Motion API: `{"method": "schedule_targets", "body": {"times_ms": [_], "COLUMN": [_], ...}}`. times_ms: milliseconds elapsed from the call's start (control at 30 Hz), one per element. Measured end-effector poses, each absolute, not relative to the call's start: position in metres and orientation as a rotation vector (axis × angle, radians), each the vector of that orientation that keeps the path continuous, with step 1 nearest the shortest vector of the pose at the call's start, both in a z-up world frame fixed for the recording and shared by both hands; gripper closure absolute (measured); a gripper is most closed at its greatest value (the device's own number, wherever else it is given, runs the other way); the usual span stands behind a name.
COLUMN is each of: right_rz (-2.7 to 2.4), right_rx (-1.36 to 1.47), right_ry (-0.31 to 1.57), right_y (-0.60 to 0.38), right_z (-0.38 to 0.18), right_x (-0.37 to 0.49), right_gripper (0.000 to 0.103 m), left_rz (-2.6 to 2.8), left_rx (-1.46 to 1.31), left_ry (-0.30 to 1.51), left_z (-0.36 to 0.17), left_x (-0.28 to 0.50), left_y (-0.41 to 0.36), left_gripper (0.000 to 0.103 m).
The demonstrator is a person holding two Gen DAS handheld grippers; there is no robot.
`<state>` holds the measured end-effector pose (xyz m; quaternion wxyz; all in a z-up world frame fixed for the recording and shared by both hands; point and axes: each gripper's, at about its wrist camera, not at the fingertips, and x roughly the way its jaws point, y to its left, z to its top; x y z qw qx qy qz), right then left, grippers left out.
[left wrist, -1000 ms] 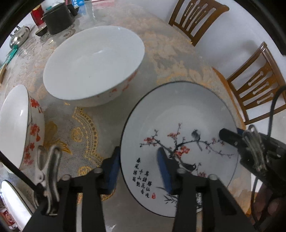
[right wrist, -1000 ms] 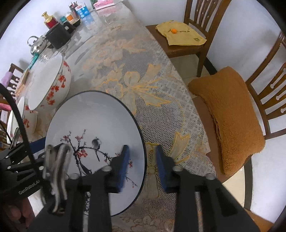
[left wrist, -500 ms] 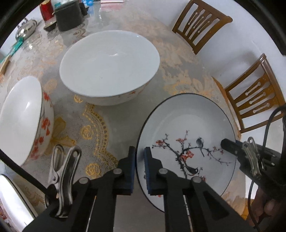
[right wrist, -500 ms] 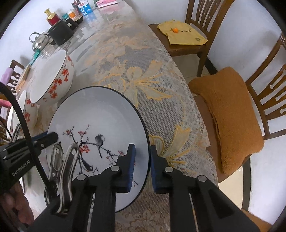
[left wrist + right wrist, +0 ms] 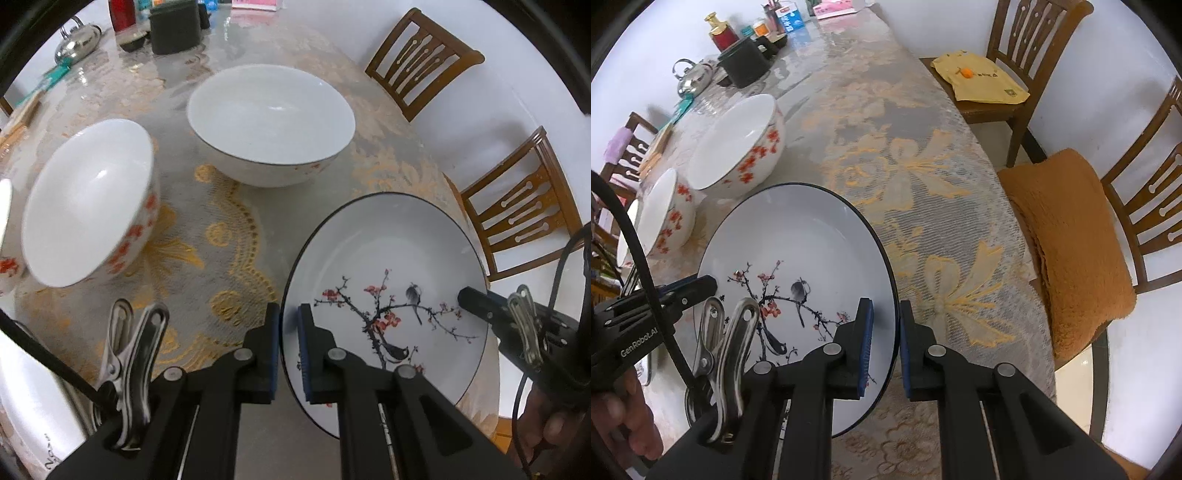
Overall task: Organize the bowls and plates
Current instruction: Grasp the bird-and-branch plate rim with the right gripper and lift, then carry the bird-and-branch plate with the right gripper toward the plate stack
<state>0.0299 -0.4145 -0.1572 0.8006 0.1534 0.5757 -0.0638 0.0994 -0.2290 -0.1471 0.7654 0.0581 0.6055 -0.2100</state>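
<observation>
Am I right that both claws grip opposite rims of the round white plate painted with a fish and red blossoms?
Not quite: the left claw and right claw do grip opposite rims of the round white plate, but the left wrist view shows a bird, not a fish, on the blossom branch.

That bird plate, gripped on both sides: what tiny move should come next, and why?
Probably lift it level. The left gripper and right gripper pinch opposite rims of the plate, so raising together would clear the lace tablecloth before carrying.
</observation>
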Motion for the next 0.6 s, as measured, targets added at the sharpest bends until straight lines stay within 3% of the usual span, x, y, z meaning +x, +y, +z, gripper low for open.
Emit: {"method": "schedule_targets", "body": {"times_ms": [600], "right_rz": [-0.075], "right_rx": [0.262], "right_ry": [1.173], "right_y": [-0.365], "right_z": [-0.108], "right_x": [0.022], "right_gripper": [0.089], "left_rz": [-0.395], "left_rx": [0.108], "left_ry": [1.239], "left_z": [-0.093], "left_x": [0.077], "left_y": [-0.177], "left_gripper": [0.094]}}
